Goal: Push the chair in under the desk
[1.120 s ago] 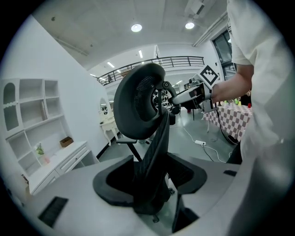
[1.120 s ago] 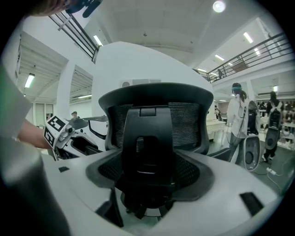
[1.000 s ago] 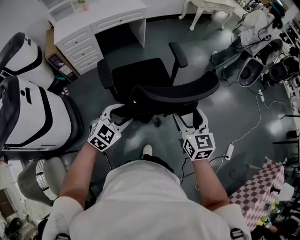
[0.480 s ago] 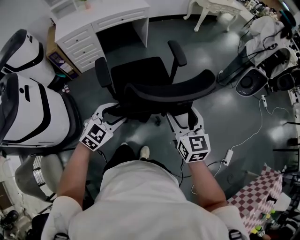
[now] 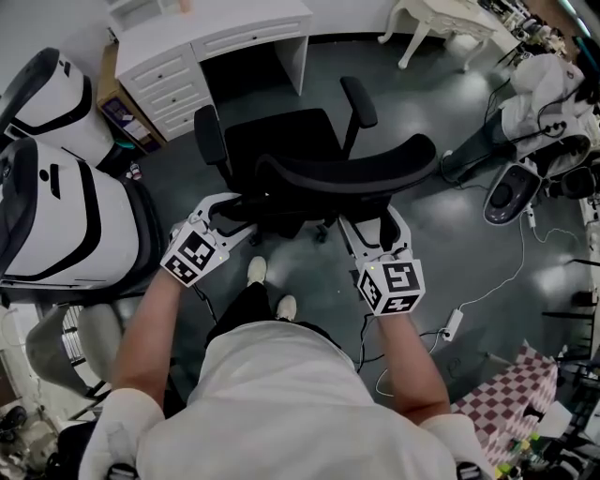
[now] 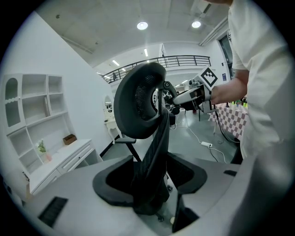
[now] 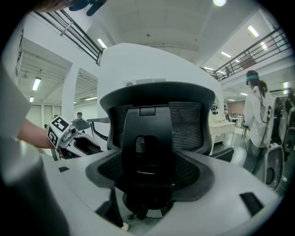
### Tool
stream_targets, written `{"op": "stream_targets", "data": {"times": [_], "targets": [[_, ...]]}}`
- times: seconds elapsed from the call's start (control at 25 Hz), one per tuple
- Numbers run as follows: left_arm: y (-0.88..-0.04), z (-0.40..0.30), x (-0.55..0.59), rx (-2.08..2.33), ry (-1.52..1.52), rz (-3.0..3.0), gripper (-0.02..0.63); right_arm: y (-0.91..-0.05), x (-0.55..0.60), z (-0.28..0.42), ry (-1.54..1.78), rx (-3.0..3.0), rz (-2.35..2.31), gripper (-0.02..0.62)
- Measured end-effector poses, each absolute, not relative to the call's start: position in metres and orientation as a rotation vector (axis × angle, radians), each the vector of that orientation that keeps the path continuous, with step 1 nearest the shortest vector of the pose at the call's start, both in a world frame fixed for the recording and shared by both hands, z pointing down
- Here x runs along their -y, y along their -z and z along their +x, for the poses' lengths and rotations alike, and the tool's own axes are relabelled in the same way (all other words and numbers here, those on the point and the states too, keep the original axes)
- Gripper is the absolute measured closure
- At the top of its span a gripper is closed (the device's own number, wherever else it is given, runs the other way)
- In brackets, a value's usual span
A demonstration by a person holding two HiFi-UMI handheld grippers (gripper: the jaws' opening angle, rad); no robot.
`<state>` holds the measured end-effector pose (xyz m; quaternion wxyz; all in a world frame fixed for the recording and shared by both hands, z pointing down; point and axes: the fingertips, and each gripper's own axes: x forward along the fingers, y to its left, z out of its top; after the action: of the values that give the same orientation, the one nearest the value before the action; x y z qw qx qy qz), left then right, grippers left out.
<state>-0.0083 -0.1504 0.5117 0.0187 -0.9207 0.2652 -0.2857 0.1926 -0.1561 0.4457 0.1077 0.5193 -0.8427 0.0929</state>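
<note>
A black office chair (image 5: 281, 150) stands on the dark floor, its seat facing the white desk (image 5: 216, 33) at the top of the head view. Its curved backrest (image 5: 347, 173) is the part nearest me. My left gripper (image 5: 242, 217) is at the backrest's left lower side, with the backrest (image 6: 140, 99) seen edge-on between its wide jaws. My right gripper (image 5: 377, 227) is at the right lower side, and the back's centre spine (image 7: 154, 138) sits between its wide jaws. In both gripper views there are gaps beside the pads. Drawers fill the desk's left part, and the kneehole (image 5: 248, 70) is open.
Large white-and-black pods (image 5: 56, 216) crowd the left side. A cardboard box (image 5: 117, 112) stands by the desk. A white table (image 5: 441, 14), machines (image 5: 544, 122), floor cables with a power strip (image 5: 450, 323) and a checkered cloth (image 5: 511, 412) lie to the right. A person (image 7: 254, 120) stands farther off.
The person has stepped forward, one shoe now ahead of the other. Both grippers stay at the backrest, and the chair has rolled a little toward the desk.
</note>
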Motion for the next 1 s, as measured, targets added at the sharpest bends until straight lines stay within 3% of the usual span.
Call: {"op": "stream_targets", "data": {"times": [1.0], "targets": [[-0.509,-0.026,0.261,-0.815,0.892,-2.839,0.394,-0.446,0.274,0.176,-0.283,2.498,1.477,0.285]]}}
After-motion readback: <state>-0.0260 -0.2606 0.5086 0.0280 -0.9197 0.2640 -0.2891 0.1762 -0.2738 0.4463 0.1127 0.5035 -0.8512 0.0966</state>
